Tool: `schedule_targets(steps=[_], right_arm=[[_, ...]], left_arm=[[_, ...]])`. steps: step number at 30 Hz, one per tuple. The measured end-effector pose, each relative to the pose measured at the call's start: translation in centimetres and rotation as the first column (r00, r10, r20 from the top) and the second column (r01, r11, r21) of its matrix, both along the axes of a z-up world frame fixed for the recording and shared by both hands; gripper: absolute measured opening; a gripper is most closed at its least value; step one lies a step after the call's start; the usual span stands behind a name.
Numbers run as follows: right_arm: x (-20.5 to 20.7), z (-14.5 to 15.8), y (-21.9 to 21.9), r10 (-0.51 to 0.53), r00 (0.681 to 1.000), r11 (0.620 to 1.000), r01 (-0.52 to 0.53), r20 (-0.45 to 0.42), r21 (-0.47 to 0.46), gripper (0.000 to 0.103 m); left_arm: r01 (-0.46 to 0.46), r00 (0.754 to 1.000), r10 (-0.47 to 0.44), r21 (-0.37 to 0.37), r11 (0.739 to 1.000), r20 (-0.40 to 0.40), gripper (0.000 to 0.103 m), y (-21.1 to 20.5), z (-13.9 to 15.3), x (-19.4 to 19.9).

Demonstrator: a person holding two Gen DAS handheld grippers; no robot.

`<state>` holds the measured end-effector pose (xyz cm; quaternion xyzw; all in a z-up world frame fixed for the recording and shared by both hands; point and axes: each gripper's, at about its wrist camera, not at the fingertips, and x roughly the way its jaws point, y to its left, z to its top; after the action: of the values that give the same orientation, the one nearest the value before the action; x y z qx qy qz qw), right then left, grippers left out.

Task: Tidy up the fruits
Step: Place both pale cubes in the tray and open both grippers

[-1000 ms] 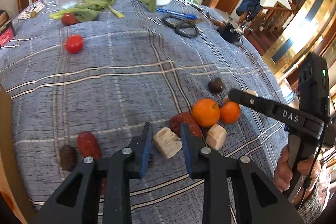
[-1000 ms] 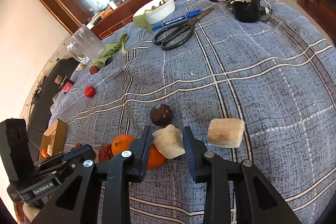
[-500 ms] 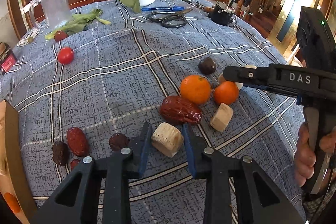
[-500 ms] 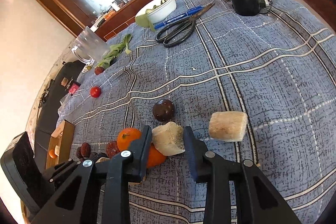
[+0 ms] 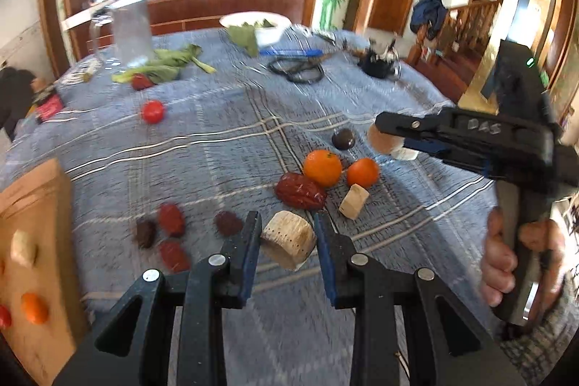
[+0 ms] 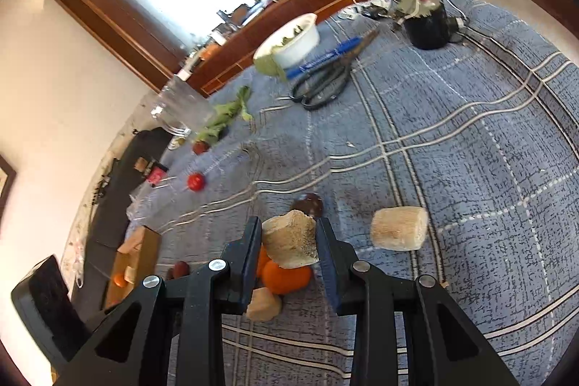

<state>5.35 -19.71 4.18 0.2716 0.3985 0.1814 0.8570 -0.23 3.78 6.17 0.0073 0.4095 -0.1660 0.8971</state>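
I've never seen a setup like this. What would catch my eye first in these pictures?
Probably the two black handheld grippers, left gripper and right gripper, each clamped on a pale beige cut chunk above the blue-grey plaid tablecloth. Next, the two bright orange tangerines beside a wrinkled dark red date mid-table.

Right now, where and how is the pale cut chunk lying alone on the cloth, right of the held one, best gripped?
Take the loose chunk across its two flat cut ends, coming down from above. It lies on its rounded side on the tablecloth, ends facing sideways, and nothing crowds it.
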Motion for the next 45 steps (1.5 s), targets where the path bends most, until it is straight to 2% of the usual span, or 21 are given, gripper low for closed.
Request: schedule_targets(steps=[5, 9, 12, 16, 22, 27, 32, 39, 42, 45], right_arm=[[-1.3, 1.9, 2.6, 0.047, 0.998, 0.998, -0.046, 0.036, -0.034, 0.033], [-3.3, 4.6, 6.9, 0.127, 0.989, 0.992, -0.125, 0.070, -0.035, 0.033], [-4.4, 6.4, 10.6, 0.204, 0.975, 0.979, -0.201, 0.088, -0.040, 0.033], [-6.0, 8.2, 17.2, 0.329, 0.939, 0.944, -0.323, 0.102, -0.069, 0.034], [-7.4, 6.8, 27.4, 0.476, 0.878, 0.878, -0.471, 0.045, -0.085, 0.034], [-8.5, 3.9, 33.9, 0.551, 0.834, 0.822, -0.549, -0.029, -0.149, 0.034], [-8.8, 1.2, 36.8, 0.566, 0.819, 0.796, -0.573, -0.095, -0.194, 0.034], [-9.3, 0.0, 38.5, 0.559, 0.822, 0.776, -0.566, -0.114, -0.279, 0.035], [-9.1, -0.3, 38.9, 0.551, 0.825, 0.775, -0.561, -0.125, -0.289, 0.035], [-9.4, 0.2, 39.0, 0.555, 0.825, 0.775, -0.558, -0.103, -0.298, 0.041]], left_arm=[[-0.097, 0.994, 0.100, -0.063, 0.993, 0.042, 0.029, 5.5, 3.0, -3.8], [-0.231, 0.970, 0.236, -0.069, 0.970, 0.065, 0.029, 11.9, 4.0, -6.2], [-0.309, 0.948, 0.311, -0.045, 0.950, 0.065, 0.029, 16.0, 3.7, -7.6], [-0.395, 0.918, 0.394, 0.029, 0.918, 0.051, 0.029, 21.5, 2.7, -8.3], [-0.485, 0.873, 0.487, 0.067, 0.872, -0.032, 0.029, 27.4, -0.4, -8.2], [-0.503, 0.856, 0.508, 0.072, 0.861, -0.097, 0.029, 29.5, -2.4, -7.9], [-0.518, 0.843, 0.521, 0.062, 0.853, -0.135, 0.029, 30.3, -3.6, -7.5], [-0.540, 0.834, 0.538, 0.014, 0.841, -0.121, 0.030, 30.9, -2.7, -8.4], [-0.565, 0.823, 0.561, -0.020, 0.825, -0.091, 0.039, 31.1, -1.5, -9.8], [-0.600, 0.800, 0.600, -0.035, 0.799, -0.031, 0.048, 31.0, 0.4, -11.6]])
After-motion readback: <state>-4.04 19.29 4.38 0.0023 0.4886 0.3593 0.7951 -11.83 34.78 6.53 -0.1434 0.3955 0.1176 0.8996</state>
